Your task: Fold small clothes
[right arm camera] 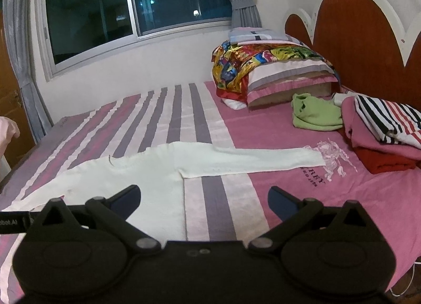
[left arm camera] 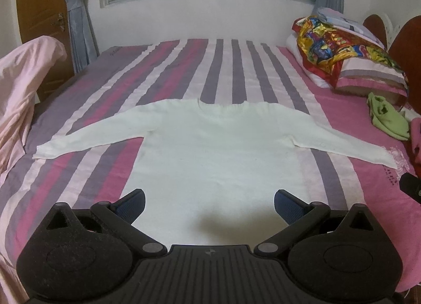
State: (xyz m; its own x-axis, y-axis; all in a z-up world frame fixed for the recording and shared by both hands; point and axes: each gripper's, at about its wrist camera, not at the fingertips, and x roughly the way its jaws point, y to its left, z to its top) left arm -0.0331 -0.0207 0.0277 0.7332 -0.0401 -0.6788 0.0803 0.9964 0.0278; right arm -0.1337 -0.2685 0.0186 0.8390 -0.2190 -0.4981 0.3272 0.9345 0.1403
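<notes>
White top (left arm camera: pixel 210 146) lies flat on the bed (left arm camera: pixel 79 88), sleeves spread. My left gripper (left arm camera: pixel 209 202) hangs over the hem, right gripper (right arm camera: pixel 204 200) beside the body, both wide apart and empty. I'd pinch each cuff cleanly, folding sleeves inward first.

A white long-sleeved top (left arm camera: pixel 213 151) lies flat and unfolded on the striped bed (left arm camera: pixel 236 67), sleeves spread out to both sides, neckline toward the window.

White sweater (left arm camera: pixel 210 146) on striped bed (left arm camera: pixel 184 67)
</notes>
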